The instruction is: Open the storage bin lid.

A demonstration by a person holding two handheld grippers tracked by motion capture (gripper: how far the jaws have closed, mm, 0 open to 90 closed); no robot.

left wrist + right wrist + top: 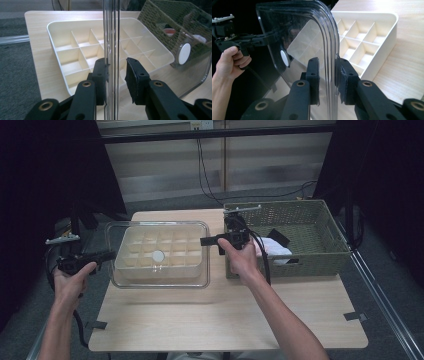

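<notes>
High view: both forearms reach in from the near edge, hands level, each holding a gripper sideways toward the clear lid (159,282). The left gripper (111,255) clamps the lid's left rim and the right gripper (205,241) its right rim (jaws narrow, pads on the plastic). Lid sits over the cream divided tray (159,251), left of the wicker basket (320,222).

1. The divided tray (159,251) lies on the table (225,320), left of the basket (300,227).
2. The clear lid (115,270) is above the tray.
3. The left gripper (107,255) is at the lid's left edge, the right gripper (204,241) at its right edge.
4. A cloth (274,249) lies in the basket.
</notes>
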